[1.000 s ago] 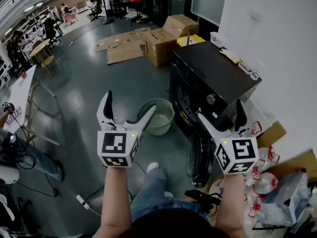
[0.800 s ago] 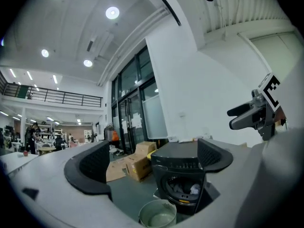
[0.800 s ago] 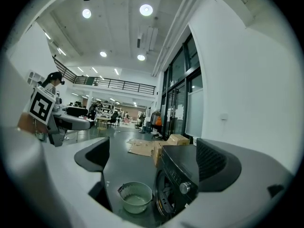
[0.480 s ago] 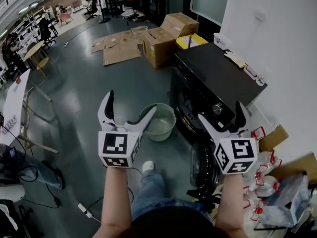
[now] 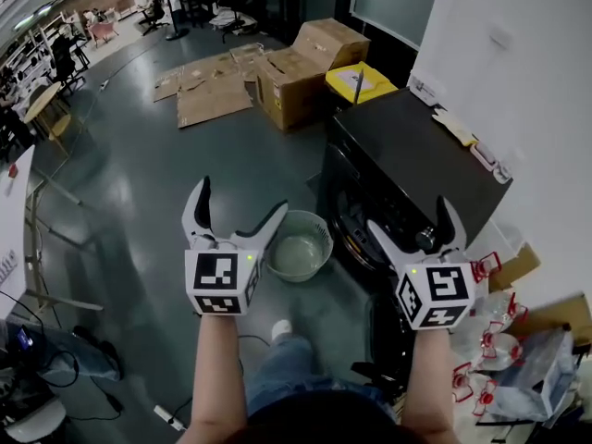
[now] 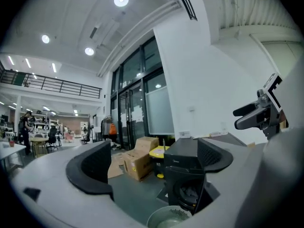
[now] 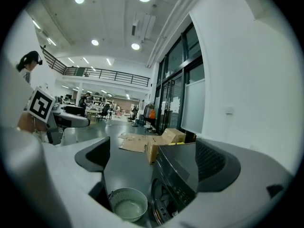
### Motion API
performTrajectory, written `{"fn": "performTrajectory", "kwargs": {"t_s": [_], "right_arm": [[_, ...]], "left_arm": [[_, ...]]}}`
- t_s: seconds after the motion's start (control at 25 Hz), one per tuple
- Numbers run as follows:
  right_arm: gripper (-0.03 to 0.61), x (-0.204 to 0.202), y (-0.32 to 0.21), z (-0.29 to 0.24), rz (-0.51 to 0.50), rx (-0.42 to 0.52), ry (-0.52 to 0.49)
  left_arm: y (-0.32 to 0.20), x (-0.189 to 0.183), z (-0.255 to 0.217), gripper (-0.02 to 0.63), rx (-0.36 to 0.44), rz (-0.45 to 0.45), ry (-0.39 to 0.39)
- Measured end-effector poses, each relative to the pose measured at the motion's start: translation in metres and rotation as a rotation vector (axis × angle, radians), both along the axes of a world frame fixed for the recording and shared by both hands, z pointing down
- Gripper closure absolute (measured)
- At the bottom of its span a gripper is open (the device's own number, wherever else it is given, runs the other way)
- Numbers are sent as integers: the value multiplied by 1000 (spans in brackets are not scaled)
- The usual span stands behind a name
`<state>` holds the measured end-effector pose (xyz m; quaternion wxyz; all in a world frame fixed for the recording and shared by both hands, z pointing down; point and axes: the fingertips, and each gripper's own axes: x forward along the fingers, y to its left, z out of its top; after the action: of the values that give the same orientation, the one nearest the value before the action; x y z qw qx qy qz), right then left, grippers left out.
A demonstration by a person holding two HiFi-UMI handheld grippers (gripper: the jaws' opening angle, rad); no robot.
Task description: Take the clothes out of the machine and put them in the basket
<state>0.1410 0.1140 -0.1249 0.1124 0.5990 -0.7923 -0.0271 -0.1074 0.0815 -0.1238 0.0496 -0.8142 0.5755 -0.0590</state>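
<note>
Barely anything's changed from a second ago: both tools are held up in front like before, and the view's just drifted so the one black washing machine (image 5: 407,155) sits a bit lower on the right, its door open. Two cardboard boxes (image 5: 294,80) are on the far side of it. One pale round basket (image 5: 326,239) is on the floor just left of the machine's front. The left gripper (image 5: 240,197) and right gripper (image 5: 410,215) both have their jaws spread wide, gripping nothing. The clothes (image 6: 190,194) are a greyish bundle inside the drum.
</note>
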Motion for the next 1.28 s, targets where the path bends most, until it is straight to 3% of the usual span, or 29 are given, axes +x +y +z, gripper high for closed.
{"fn": "performTrajectory", "kwargs": {"t_s": [0.24,0.4,0.56,0.76,1.0,1.28], "right_arm": [[28,-21,-75,25,47,-57,11],[31,-36,-116,44,67,-108,17],[31,-43,-153,73,98,-183,-25],[31,-54,-187,111,92,-251,-96],[31,-62,-208,144,56,-299,-51],[31,-59,-216,188,17,-376,-36]], "left_arm": [[-81,-16,33,48,-82,64,-34],[-126,-35,51,48,-116,66,-14],[-163,-44,73,48,-161,89,-29],[-194,-43,103,48,-223,135,-102],[-225,-36,132,48,-274,122,-55],[-232,-15,174,48,-343,134,-65]]}}
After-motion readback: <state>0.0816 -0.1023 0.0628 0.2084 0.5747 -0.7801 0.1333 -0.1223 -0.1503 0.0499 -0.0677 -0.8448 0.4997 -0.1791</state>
